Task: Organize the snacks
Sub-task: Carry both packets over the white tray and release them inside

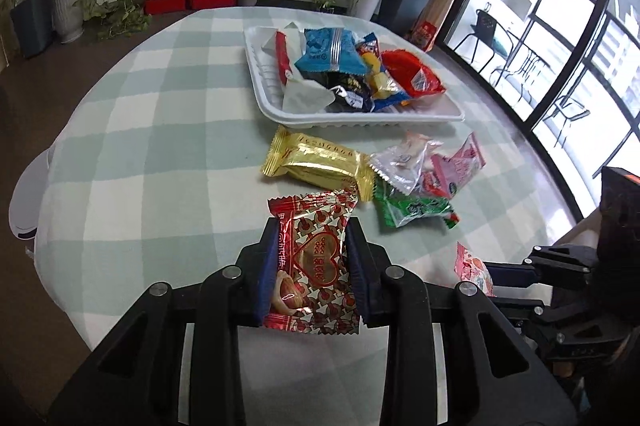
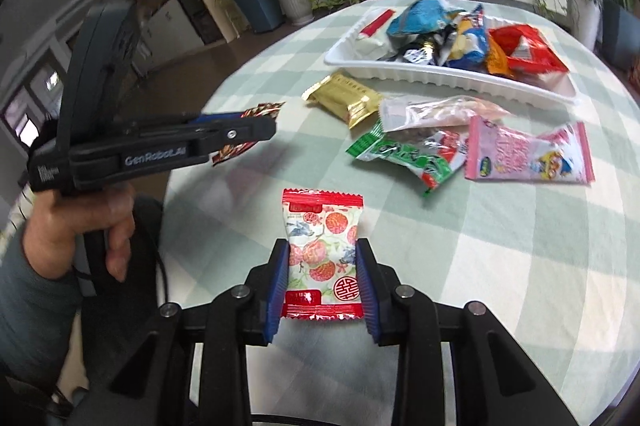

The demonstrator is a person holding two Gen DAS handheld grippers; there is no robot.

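My left gripper (image 1: 313, 230) is shut on a red packet with a heart print (image 1: 316, 266), held above the checked tablecloth. In the right wrist view the same gripper (image 2: 269, 123) shows side-on at the left, with the red packet (image 2: 262, 111) sticking out of it. Both blue pads of my right gripper (image 2: 322, 246) press on a white and red packet with a fruit print (image 2: 320, 246). That gripper (image 1: 491, 272) and its packet (image 1: 472, 266) are at the right edge of the left wrist view. A white tray (image 1: 360, 119) (image 2: 440, 79) piled with snacks stands beyond.
Loose on the cloth before the tray lie a gold packet (image 1: 320, 166) (image 2: 344, 98), a clear packet (image 2: 436, 114), a green packet (image 1: 412, 210) (image 2: 404, 158) and a pink packet (image 2: 528, 154). A hand (image 2: 80, 218) holds the left gripper. Potted plants stand past the round table.
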